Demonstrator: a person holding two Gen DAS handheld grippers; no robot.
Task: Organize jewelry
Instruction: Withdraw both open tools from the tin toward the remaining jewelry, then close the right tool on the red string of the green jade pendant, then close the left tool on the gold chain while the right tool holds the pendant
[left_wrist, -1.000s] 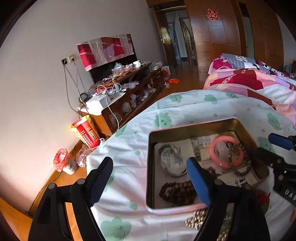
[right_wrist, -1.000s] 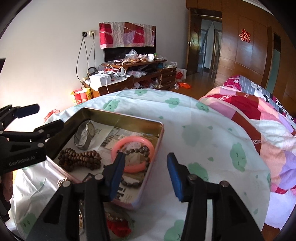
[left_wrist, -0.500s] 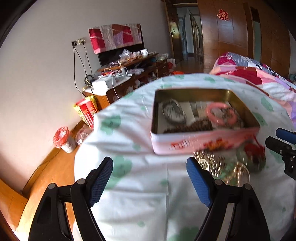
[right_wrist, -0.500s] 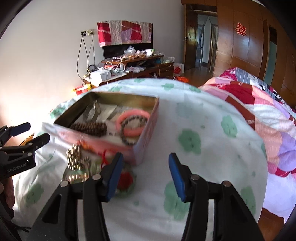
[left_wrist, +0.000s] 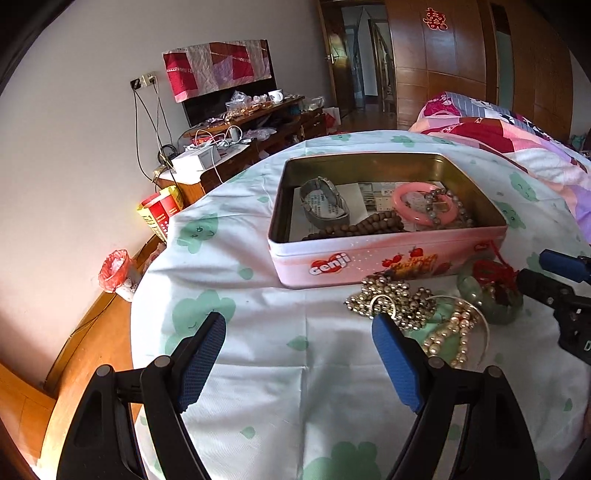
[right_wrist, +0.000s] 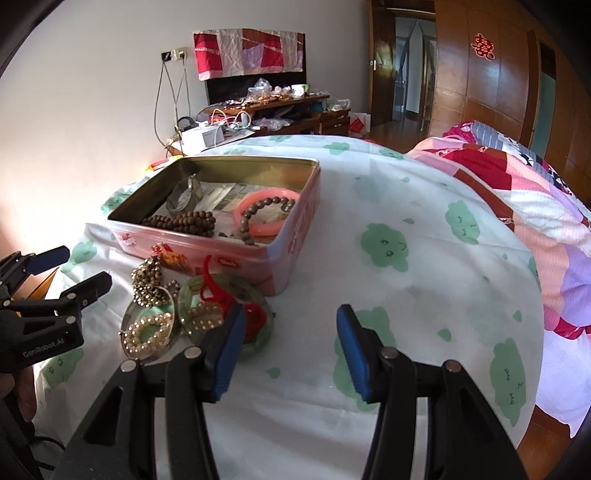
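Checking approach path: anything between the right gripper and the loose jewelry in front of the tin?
Nothing visible. The right gripper is open and empty; the pearl bracelet, gold bead chain and green pendant with red cord lie on bare tablecloth, just left of its left finger.

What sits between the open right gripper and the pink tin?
In the right wrist view, the green bangle with red cord lies between right gripper and pink tin.

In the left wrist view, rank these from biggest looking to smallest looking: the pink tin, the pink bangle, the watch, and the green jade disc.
1. Pink tin, by far the largest.
2. Green jade disc and watch: about alike, and the disc lies nearer the camera, so I won't rank them.
3. Pink bangle, slightly smaller, though partly covered by beads.
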